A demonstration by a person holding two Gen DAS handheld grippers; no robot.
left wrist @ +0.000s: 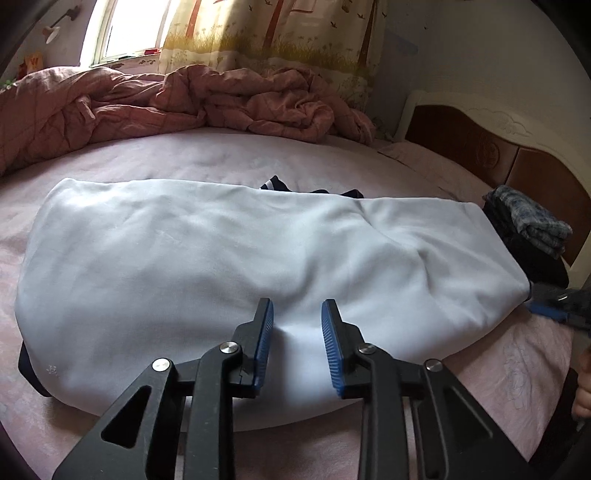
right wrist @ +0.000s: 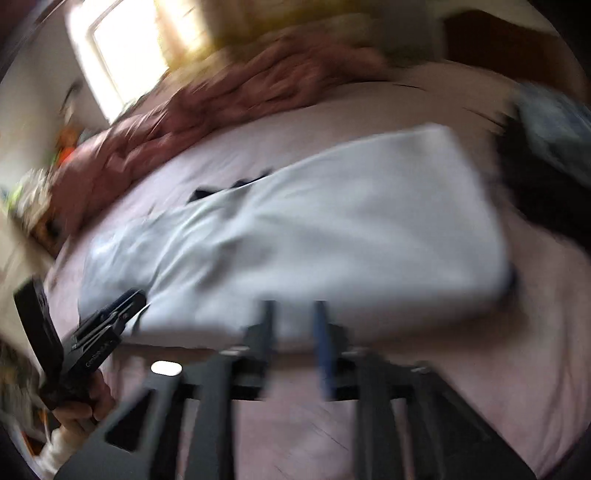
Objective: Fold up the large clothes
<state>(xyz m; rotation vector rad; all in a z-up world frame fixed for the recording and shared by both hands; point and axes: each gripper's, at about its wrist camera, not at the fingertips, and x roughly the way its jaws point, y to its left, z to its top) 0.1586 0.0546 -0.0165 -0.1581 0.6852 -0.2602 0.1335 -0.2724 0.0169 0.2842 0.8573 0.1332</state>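
A large white garment (left wrist: pixel 221 251) with dark navy trim lies folded into a long band across the pink bed sheet (left wrist: pixel 517 369). My left gripper (left wrist: pixel 297 306) sits over its near edge, jaws a little apart, with a small ridge of white cloth lying between the blue pads (left wrist: pixel 264 332) but not pinched. My right gripper (right wrist: pixel 295 306) is blurred; its jaws stand apart above the garment's (right wrist: pixel 314 229) near edge with nothing gripped. It also shows blurred at the garment's right corner as the right gripper (left wrist: pixel 546 302). The left gripper (right wrist: pixel 129 299) appears at the left, held by a hand (right wrist: pixel 81 406).
A crumpled pink quilt (left wrist: pixel 184 99) is heaped along the far side of the bed. A stack of folded dark and grey clothes (left wrist: pixel 528 229) sits at the right by the wooden headboard (left wrist: pixel 498 147). Window (left wrist: pixel 129 29) and curtain behind.
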